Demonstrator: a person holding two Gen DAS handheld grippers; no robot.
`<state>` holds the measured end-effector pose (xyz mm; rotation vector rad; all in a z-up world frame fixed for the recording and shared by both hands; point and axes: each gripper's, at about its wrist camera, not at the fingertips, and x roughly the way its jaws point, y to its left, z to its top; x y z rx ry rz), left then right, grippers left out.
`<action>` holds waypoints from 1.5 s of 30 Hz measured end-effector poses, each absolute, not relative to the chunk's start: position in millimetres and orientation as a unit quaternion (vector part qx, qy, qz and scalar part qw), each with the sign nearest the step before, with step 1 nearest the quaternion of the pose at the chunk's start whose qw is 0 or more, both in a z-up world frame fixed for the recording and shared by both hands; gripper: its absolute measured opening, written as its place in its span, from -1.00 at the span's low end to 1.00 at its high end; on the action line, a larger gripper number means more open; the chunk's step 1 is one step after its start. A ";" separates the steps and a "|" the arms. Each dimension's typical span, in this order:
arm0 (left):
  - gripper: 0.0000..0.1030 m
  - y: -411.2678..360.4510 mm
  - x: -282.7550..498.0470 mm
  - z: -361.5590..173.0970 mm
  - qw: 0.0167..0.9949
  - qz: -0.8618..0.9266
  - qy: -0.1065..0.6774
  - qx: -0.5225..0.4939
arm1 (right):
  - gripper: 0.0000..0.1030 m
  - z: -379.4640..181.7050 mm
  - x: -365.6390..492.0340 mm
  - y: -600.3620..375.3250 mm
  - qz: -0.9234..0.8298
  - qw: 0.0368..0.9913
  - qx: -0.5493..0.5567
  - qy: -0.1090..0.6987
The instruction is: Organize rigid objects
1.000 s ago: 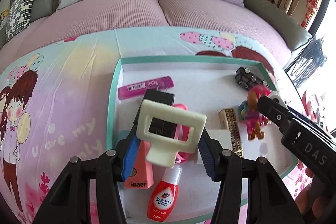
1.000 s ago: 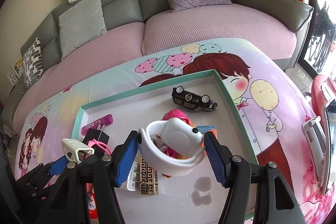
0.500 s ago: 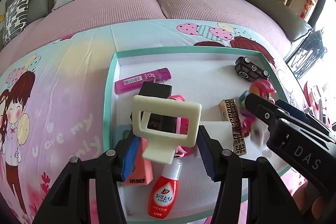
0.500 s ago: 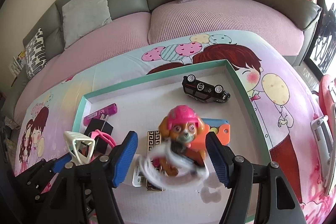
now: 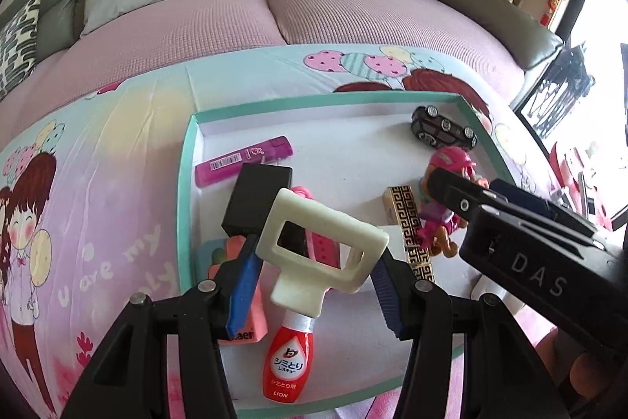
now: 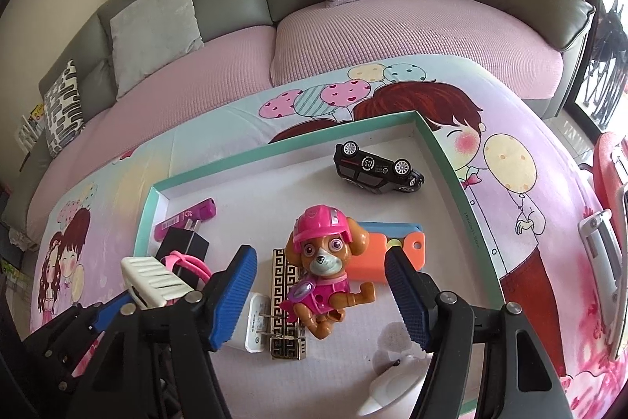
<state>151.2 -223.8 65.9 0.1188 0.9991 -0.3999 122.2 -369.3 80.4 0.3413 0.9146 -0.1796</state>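
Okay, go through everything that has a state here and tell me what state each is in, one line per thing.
left gripper: shut on the cream plastic frame
right gripper: open, empty
toy car: upside down
puppy figure: lying on its back
red bottle: capped, lying flat

The lower half of a white rounded object [image 6: 392, 385] was cut off by the bottom edge of the right wrist view and partly covered by a gripper finger. A white charger [image 6: 257, 321] was half hidden under a patterned gold box [image 6: 283, 309]. The label of an orange box [image 5: 251, 324] was masked by the left gripper's blue pad [image 5: 241, 287]. A pink strap [image 5: 322, 250] was largely concealed behind a cream plastic frame [image 5: 314, 250].
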 end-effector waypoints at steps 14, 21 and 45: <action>0.37 -212.2 148.1 78.0 0.863 -0.191 0.466 0.046 | 0.39 83.6 121.3 -367.2 -0.086 0.881 0.160 0.437; 0.37 -196.7 148.5 83.8 0.870 -0.175 0.460 0.036 | 0.39 84.7 121.2 -366.1 -0.085 0.881 0.157 0.438; 0.73 -126.6 168.4 73.4 0.884 -0.033 0.466 -0.015 | 1.00 80.6 127.5 -339.5 -0.061 0.881 0.117 0.455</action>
